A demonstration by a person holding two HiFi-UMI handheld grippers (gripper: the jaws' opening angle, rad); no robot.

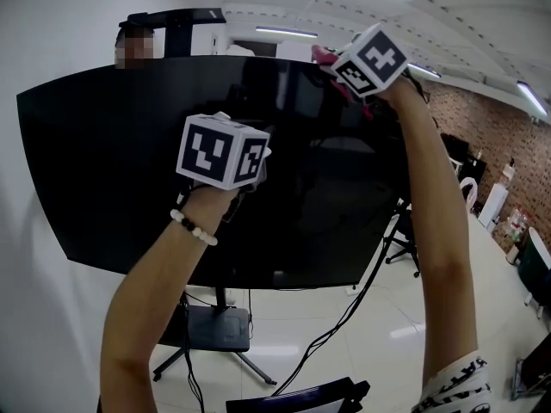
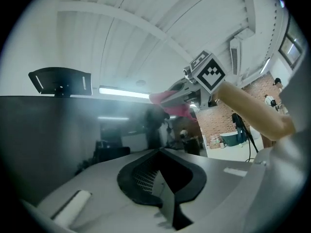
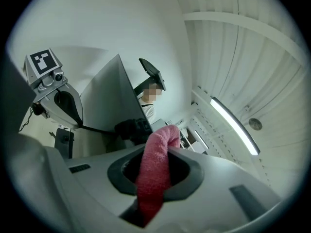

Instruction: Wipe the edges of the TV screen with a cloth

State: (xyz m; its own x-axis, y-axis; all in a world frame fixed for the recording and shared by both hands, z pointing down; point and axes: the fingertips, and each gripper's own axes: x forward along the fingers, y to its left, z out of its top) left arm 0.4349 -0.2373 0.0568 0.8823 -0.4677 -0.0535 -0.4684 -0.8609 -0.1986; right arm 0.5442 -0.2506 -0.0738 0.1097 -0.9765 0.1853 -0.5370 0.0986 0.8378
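The TV screen [image 1: 112, 170] is a wide black panel on a floor stand [image 1: 213, 327], with its top edge running roughly level. The left gripper [image 1: 222, 151] hovers before the middle of the panel, its jaws together with nothing between them. The right gripper [image 1: 337, 74] is raised to the top edge, near the upper right corner, and its jaws are clamped on the pink cloth [image 3: 156, 166]. The main risk I see is hard gripper parts meeting the glass or frame if the cloth's short free end folds aside or slips from the clamp. Pressing hard this high could also rock the stand. The cloth's long axis runs out along the jaws, its tip curling over toward the screen's top edge.
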